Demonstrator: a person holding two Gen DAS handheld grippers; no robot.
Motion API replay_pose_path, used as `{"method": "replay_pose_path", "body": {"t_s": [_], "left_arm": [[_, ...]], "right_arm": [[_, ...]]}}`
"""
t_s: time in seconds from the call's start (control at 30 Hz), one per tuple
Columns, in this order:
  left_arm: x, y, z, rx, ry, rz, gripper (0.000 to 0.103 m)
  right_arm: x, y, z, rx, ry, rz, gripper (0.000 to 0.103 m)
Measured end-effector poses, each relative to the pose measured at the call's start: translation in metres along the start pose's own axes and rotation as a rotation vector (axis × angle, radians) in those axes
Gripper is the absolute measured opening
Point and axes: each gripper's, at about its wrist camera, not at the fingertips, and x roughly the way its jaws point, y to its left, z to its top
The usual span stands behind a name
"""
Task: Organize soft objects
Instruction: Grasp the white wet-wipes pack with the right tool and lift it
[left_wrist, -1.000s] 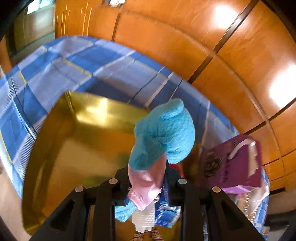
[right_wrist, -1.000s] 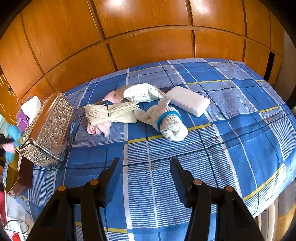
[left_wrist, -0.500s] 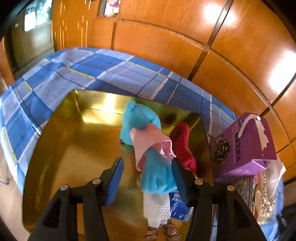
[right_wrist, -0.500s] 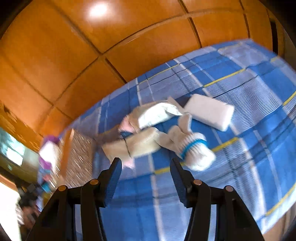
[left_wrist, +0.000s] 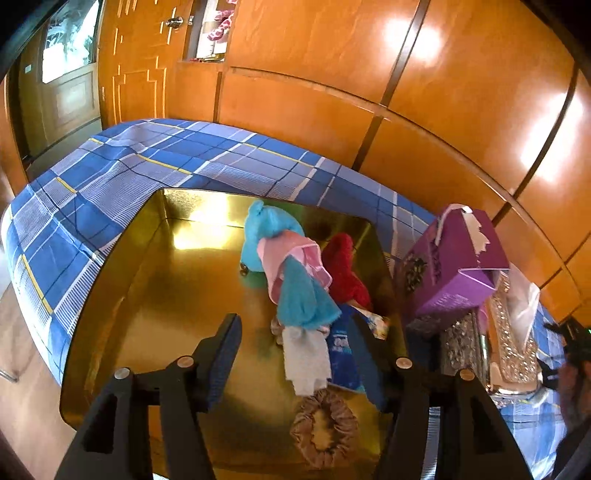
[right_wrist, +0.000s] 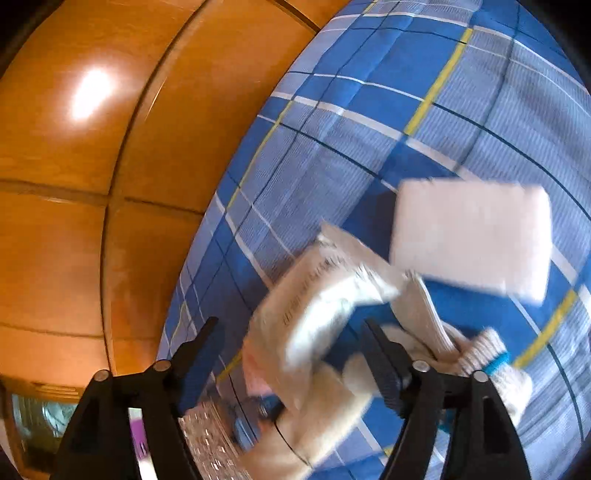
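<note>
A teal plush doll (left_wrist: 280, 258) in a pink dress lies in the gold tray (left_wrist: 155, 295), beside a red soft toy (left_wrist: 343, 266), a blue packet (left_wrist: 341, 354) and a brown scrunchie (left_wrist: 325, 428). My left gripper (left_wrist: 295, 354) hovers above the doll's white legs, its jaws opening and gripping nothing. In the blurred right wrist view, my right gripper (right_wrist: 291, 343) is over a folded white cloth (right_wrist: 317, 295), jaws opening, pads clear of it. A white block (right_wrist: 472, 236), a blue-banded sock (right_wrist: 498, 365) and a beige towel (right_wrist: 332, 413) lie close by.
The tray rests on a bed with a blue plaid sheet (left_wrist: 122, 173). A purple box (left_wrist: 454, 266) and an ornate silver box (left_wrist: 513, 343) stand right of the tray. Wooden wall panels (right_wrist: 92, 184) run behind the bed. A person (left_wrist: 572, 369) shows at the right edge.
The left gripper opened and let go of the teal doll, which now lies in the tray, then drew back. The right gripper rolled, closed in on the cloth pile and opened wider.
</note>
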Motion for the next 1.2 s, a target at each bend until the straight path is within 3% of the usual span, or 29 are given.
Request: {"method": "replay_pose_path", "body": {"t_s": [0.2, 0.3, 0.33, 0.47, 0.57, 0.83, 0.97, 1.2], "left_arm": [[0.001, -0.009, -0.008, 0.012, 0.02, -0.034, 0.06], [0.003, -0.012, -0.01, 0.017, 0.033, -0.05, 0.06], [0.003, -0.013, -0.012, 0.018, 0.037, -0.053, 0.06], [0.002, -0.017, -0.015, 0.038, 0.035, -0.056, 0.06], [-0.002, -0.021, -0.018, 0.06, 0.022, -0.044, 0.06], [-0.011, -0.031, -0.027, 0.115, 0.012, -0.034, 0.064], [-0.013, -0.034, -0.031, 0.122, 0.018, -0.045, 0.064], [-0.023, -0.036, -0.035, 0.143, 0.002, -0.044, 0.064]], "right_arm": [[0.034, 0.008, 0.013, 0.038, 0.042, -0.136, 0.083], [0.046, 0.014, 0.013, -0.005, 0.039, -0.185, 0.082], [0.047, 0.018, 0.012, -0.031, 0.03, -0.193, 0.071], [0.049, 0.023, 0.012, -0.108, 0.018, -0.201, 0.048], [0.047, 0.02, 0.014, -0.153, 0.003, -0.195, 0.043], [0.034, 0.041, 0.017, -0.308, -0.039, -0.216, 0.042], [0.031, 0.071, 0.014, -0.431, -0.058, -0.259, 0.042], [0.029, 0.138, 0.001, -0.604, -0.095, -0.252, 0.042]]}}
